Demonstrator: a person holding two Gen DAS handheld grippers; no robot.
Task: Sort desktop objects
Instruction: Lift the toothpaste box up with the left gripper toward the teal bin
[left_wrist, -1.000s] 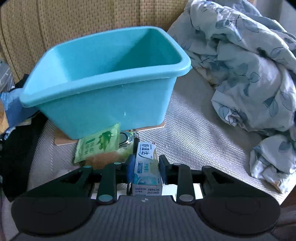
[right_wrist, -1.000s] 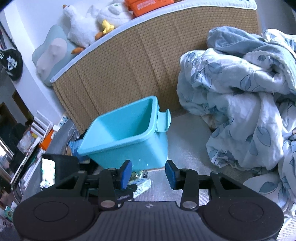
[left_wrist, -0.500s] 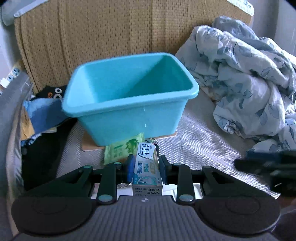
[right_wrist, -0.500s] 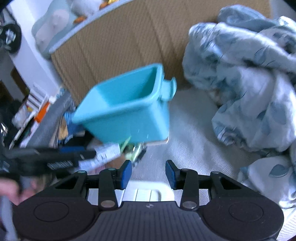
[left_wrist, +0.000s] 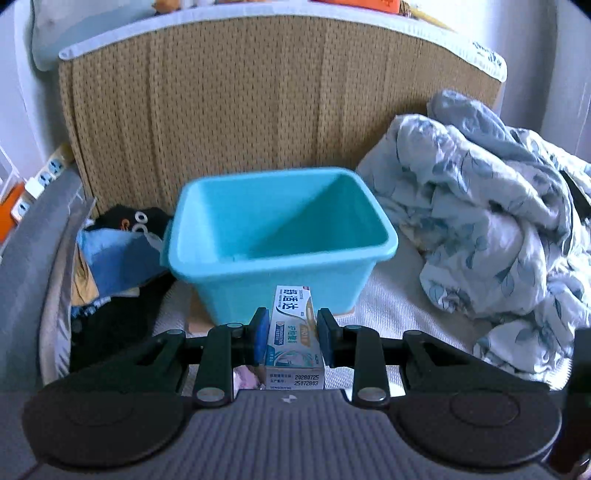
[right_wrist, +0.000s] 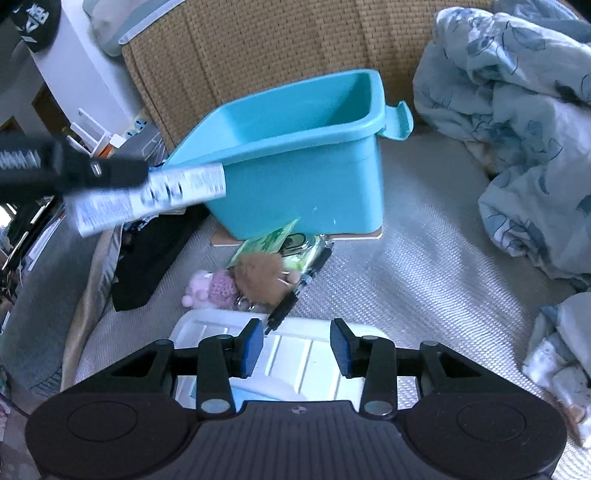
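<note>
Toothpaste box (left_wrist: 293, 332): you are holding it lengthwise between the pads of the left gripper (left_wrist: 291, 334), clamped narrow on its long sides, so that its front end is pointing at the bin (left_wrist: 280, 240) ahead. In the right wrist view the box (right_wrist: 155, 192) is hanging in the air beside the bin's near rim (right_wrist: 295, 147), not yet over the opening. You are carrying the right gripper (right_wrist: 297, 350) with its jaws parted and nothing between them, hovering over the white lid (right_wrist: 295, 343), probably lining up the next pick. The remaining items, a plush (right_wrist: 262, 277), a pink toy (right_wrist: 210, 288) and a green packet (right_wrist: 266, 240), are lying together on the mat (right_wrist: 424, 277) in front of the bin, within reach of that gripper.
</note>
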